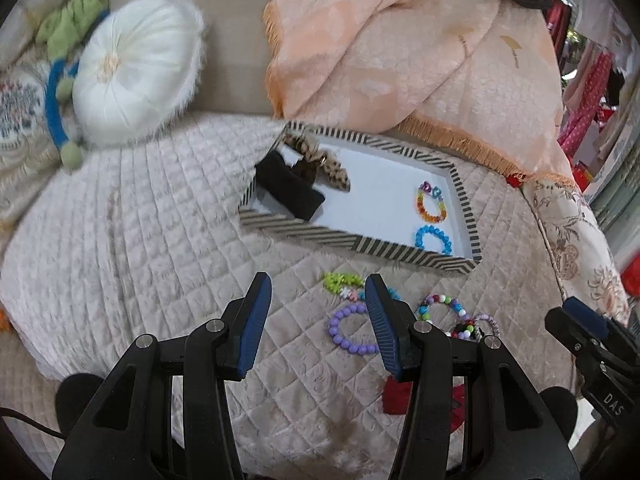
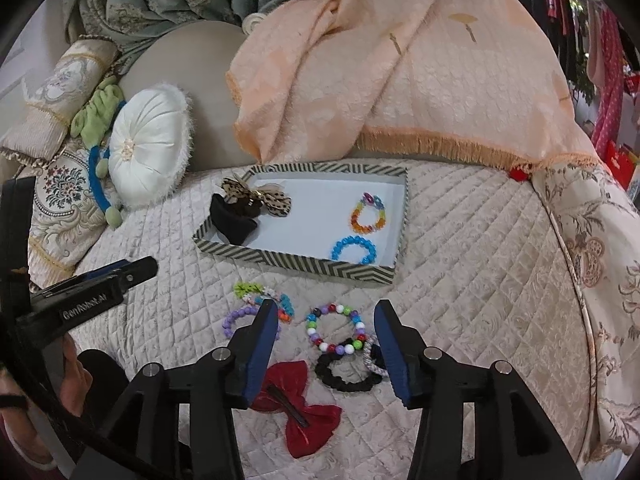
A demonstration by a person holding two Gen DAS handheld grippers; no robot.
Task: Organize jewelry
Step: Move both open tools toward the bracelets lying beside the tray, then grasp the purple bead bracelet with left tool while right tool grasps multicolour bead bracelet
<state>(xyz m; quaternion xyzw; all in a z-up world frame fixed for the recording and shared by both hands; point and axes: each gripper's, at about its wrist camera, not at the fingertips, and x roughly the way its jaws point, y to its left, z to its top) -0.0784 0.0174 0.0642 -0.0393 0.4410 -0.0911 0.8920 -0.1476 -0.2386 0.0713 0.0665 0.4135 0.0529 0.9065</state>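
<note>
Right gripper (image 2: 326,318) spread wide, red bow (image 2: 298,408) whole only here, left gripper (image 1: 318,298) likewise agape

Purple bead bracelet (image 2: 237,319) partly hidden behind a finger of the right gripper (image 2: 326,322), likewise the flower bracelet (image 2: 264,297). Red bow (image 1: 396,396) mostly covered by the left gripper (image 1: 318,294) in the left wrist view. Round white cushion (image 1: 138,70) blurred there, perhaps satin.

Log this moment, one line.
left hand-held gripper open, empty | right hand-held gripper open over multicolored bracelet | tray holds blue bracelet
</note>
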